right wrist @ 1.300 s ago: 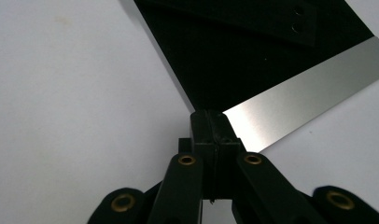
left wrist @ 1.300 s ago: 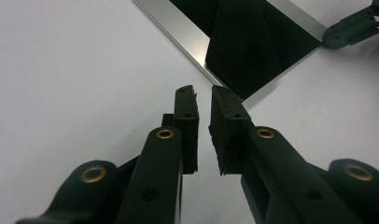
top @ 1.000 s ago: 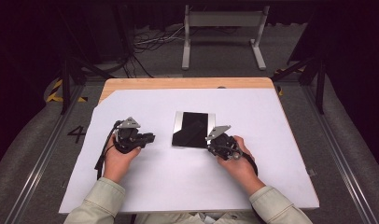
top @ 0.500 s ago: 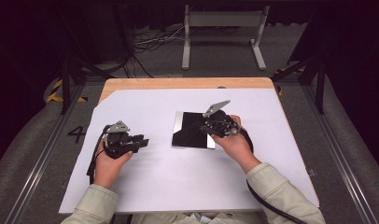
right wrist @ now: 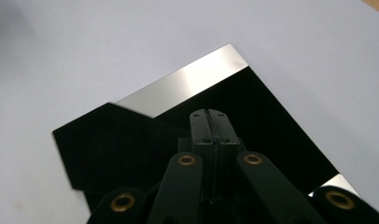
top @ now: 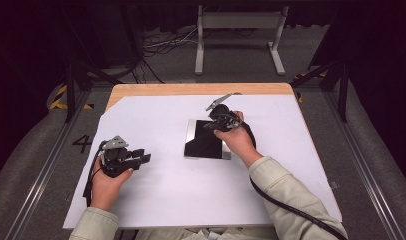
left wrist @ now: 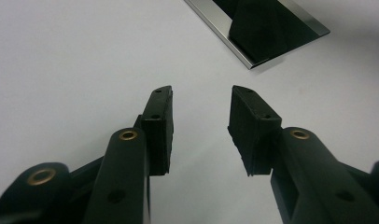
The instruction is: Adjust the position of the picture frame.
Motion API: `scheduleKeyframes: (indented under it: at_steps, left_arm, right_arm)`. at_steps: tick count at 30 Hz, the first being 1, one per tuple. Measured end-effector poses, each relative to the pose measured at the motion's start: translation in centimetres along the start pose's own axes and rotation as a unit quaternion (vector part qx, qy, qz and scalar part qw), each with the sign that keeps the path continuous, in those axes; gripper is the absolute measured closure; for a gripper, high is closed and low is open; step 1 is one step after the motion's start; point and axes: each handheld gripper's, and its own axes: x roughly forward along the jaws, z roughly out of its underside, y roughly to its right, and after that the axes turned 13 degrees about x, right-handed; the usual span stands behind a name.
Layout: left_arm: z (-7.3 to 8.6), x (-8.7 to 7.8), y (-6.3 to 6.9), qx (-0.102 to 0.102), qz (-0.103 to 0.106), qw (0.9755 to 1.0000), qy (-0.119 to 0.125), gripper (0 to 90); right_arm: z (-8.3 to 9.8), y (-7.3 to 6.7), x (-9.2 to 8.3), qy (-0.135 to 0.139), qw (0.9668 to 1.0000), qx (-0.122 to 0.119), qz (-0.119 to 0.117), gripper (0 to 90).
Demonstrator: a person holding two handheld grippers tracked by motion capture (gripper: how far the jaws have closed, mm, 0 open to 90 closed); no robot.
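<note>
A flat shiny plate (top: 206,140), black with a silver edge, lies in the middle of the white tabletop (top: 191,195). It looks like a mirror.

The right gripper (top: 217,120) is over the far part of the plate, in the person's right hand (top: 236,140). In the right gripper view its jaws are pressed tight together with nothing between them, and they point down at the black part of the plate (right wrist: 271,121). I cannot tell if they touch it.

The left gripper (top: 143,157) is well apart from the plate, off to its left, low over the tabletop. Its jaws have just been opening. They are spread now, and only the white tabletop (left wrist: 75,70) shows between them. A corner of the plate (left wrist: 267,32) shows farther ahead.
</note>
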Motion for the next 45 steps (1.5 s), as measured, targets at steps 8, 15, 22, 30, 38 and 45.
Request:
scheduleKeyframes:
  at_steps: [8,15,22,30,38,45]
  left_arm:
    - [0.0,0.1,0.0,-0.001,0.002,1.0,0.002,59.2]
    - [-0.2,0.2,-0.1,0.004,0.004,1.0,0.004,58.3]
    - [-0.2,0.5,-0.3,0.002,0.01,0.9999,0.001,57.4]
    - [-0.2,0.6,-0.4,-0.002,0.012,0.9999,0.001,57.0]
    - [-0.1,0.6,-0.6,-0.005,0.015,0.9999,-0.002,55.7]
    - [0.0,0.6,-0.7,-0.007,0.014,0.9999,-0.001,55.3]
  right_arm:
    - [-1.2,2.7,1.5,-0.003,0.9985,0.054,0.002,90.0]
    - [-2.4,3.8,2.9,-0.009,0.9968,0.079,0.01,90.0]
    - [-2.8,4.7,3.9,-0.017,0.9953,0.094,0.019,90.0]
    - [-3.4,5.3,4.8,-0.013,0.9937,0.105,0.037,90.0]
    - [-3.8,5.7,5.8,-0.025,0.9921,0.113,0.049,90.0]
    - [-4.2,5.3,6.1,-0.039,0.993,0.106,0.036,90.0]
